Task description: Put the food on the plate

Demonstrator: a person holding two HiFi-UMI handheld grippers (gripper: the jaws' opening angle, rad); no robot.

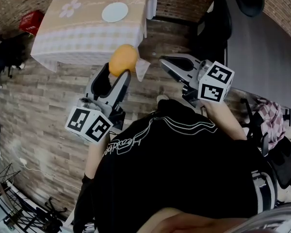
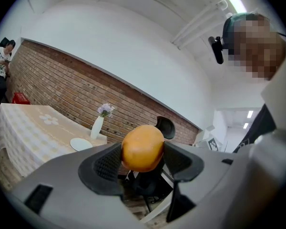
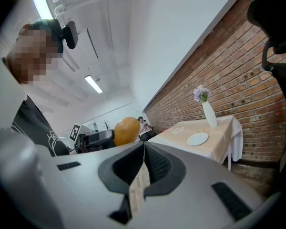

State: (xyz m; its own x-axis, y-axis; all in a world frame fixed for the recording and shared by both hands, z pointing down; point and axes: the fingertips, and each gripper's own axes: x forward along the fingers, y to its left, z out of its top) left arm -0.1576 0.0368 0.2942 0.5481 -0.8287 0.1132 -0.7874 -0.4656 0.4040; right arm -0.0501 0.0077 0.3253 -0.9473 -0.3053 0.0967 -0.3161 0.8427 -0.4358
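Round orange food [image 2: 142, 147], smooth and a little shiny. Sits tight between the two dark bumpy pads of the left gripper [image 1: 117, 72], squeezed from both sides. Pokes up a bit above the jaws. Hangs in the air, high over the wood floor [image 1: 39, 115], touching only the gripper. In the head view, shows just in front of the near edge of the counter [image 1: 82, 38] and well apart from the plate [image 1: 115, 11].

Farther off, on the counter, that round white plate, lying flat and bare. Rests on a pale checked cloth [image 2: 24, 132] with a white flower printed on it. Near the plate, a tall white vase [image 2: 97, 126] standing straight up, with small purple flowers in it.

Right of the food, the right gripper [image 1: 164, 61]. Jaws pressed together at the tips, pad on pad. Points toward the counter as well, near the left gripper but not touching it. In the right gripper view, the food [image 3: 126, 130] peeks over its left jaw, with the plate [image 3: 198, 139] off to the right.

Behind the counter, a brick wall [image 3: 238, 70]. On the floor by the counter's left side, a red box [image 1: 31, 21]. To the right, a black chair [image 1: 223, 18]. At the bottom of the head view, a black shirt [image 1: 184, 169] with thin white lines on it.
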